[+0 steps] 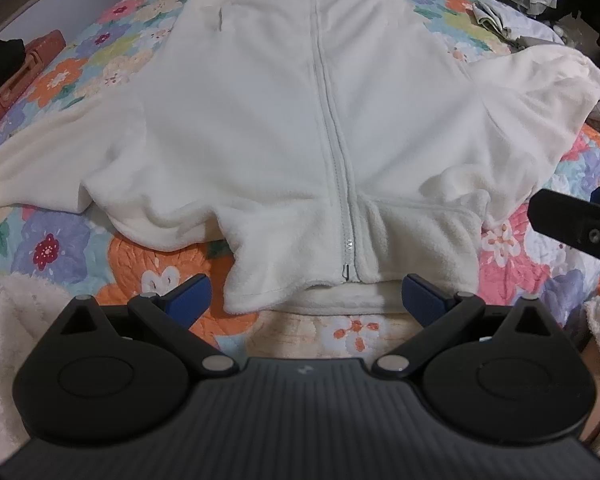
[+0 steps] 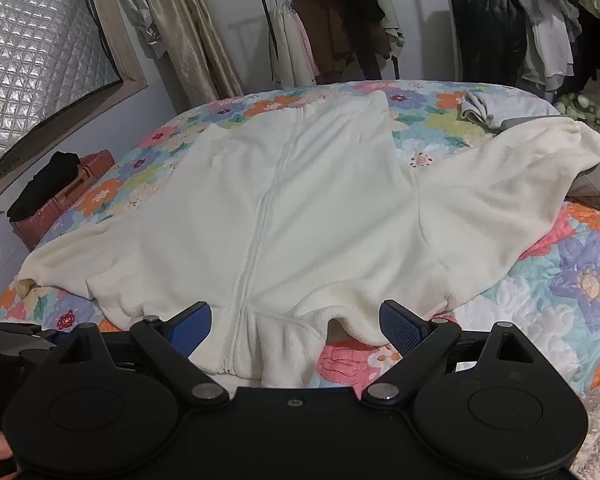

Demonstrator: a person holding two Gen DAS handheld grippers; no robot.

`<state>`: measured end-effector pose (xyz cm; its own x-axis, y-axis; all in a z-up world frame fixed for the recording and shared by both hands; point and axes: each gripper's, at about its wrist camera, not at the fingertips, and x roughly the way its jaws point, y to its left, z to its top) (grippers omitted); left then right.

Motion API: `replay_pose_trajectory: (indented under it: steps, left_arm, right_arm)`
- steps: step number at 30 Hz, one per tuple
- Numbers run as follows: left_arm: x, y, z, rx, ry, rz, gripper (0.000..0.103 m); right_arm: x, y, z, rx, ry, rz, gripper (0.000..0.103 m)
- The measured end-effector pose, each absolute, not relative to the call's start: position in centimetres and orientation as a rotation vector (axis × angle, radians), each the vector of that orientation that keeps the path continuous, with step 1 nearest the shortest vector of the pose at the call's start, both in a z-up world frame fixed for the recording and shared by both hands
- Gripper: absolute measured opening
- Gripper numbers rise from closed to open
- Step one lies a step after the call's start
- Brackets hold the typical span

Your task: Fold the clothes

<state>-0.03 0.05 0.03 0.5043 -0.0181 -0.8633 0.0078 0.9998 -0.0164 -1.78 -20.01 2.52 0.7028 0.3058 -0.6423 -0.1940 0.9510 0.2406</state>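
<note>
A white fleece zip jacket (image 1: 260, 128) lies flat and zipped on the flowered quilt (image 1: 60, 240), collar toward me, both sleeves spread out. My left gripper (image 1: 306, 300) hovers open just before the collar, blue pads wide apart, holding nothing. In the left wrist view the right gripper (image 1: 580, 220) shows at the right edge beside the right shoulder. In the right wrist view the same jacket (image 2: 308, 208) fills the bed, and my right gripper (image 2: 296, 328) stands open over the collar's right half, empty. The far sleeve (image 2: 520, 168) drapes over a pile.
A red-brown suitcase (image 2: 60, 200) with black cloth on it stands beside the bed's left side. Folded grey clothes (image 2: 496, 110) lie at the far right of the quilt (image 2: 540, 300). A clothes rack (image 2: 340, 20) stands behind the bed. Fluffy cream fabric (image 1: 4, 340) sits near me.
</note>
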Motion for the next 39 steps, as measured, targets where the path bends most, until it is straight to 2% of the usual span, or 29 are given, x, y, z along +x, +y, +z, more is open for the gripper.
replay_pose_trajectory:
  steps: [39]
  left_arm:
    - [-1.6, -0.2, 1.9, 0.053, 1.004, -0.018, 0.103]
  right_arm:
    - [-3.3, -18.9, 3.3, 0.112, 0.759, 0.290, 0.094]
